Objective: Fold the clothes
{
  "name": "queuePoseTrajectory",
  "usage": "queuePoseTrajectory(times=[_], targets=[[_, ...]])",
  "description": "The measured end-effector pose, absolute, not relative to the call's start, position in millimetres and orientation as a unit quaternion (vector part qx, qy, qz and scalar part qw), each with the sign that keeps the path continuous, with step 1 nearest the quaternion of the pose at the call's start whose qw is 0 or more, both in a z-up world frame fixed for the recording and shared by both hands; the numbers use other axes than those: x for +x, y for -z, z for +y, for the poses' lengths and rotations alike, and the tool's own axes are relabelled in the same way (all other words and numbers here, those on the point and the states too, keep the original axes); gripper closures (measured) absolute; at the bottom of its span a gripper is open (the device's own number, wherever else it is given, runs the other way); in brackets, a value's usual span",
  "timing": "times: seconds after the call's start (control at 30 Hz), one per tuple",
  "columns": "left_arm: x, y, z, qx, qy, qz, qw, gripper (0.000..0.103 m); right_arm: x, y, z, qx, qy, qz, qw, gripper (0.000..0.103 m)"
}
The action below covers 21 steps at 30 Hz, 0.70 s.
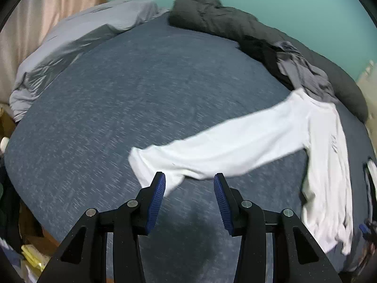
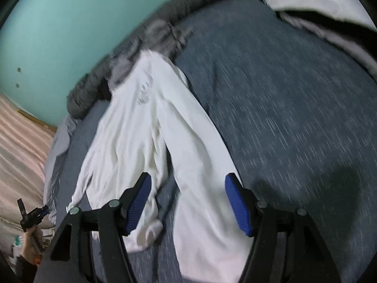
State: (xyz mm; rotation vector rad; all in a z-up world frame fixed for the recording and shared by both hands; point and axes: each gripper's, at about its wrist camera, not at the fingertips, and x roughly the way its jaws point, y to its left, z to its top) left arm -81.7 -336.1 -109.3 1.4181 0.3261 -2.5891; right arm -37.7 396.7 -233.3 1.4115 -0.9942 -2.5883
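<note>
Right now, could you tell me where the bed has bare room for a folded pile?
The blue sheet lies bare between the pale duvet and the white shirt's sleeve. It is crowded along the dark comforter, where grey clothes bunch.

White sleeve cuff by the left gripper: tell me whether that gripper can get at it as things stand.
Probably yes. The left gripper is open, the white sleeve cuff lies flat on the blue bedcover just ahead of its fingertips, and nothing sits between them.

Each hand-held gripper (image 1: pixel 189 181) (image 2: pixel 188 181) has black angular arms, silver screws and ribbed blue pads (image 1: pixel 155 202).
</note>
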Motion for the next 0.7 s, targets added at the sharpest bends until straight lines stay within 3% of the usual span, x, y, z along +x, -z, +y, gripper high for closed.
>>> queuePoseTrajectory(times=[0.33,0.63,0.67,0.7], targets=[[-68.2,104.4,-290.3,0.469,0.878,0.09,0.021,0.056,-13.2,260.0,407.8,0.558,0.779,-0.285,0.009,0.035],[-71.6,107.0,-260.8,0.476,0.876,0.081,-0.005,0.052,-0.2,279.6,401.1,0.569,0.764,-0.302,0.035,0.035],[-72.3,107.5,-259.3,0.476,0.875,0.083,-0.007,0.052,0.9,279.6,399.3,0.57,0.763,-0.301,0.04,0.042],[-73.0,107.9,-257.9,0.477,0.875,0.085,-0.009,0.052,1.8,279.6,397.9,0.571,0.763,-0.299,0.044,0.059]])
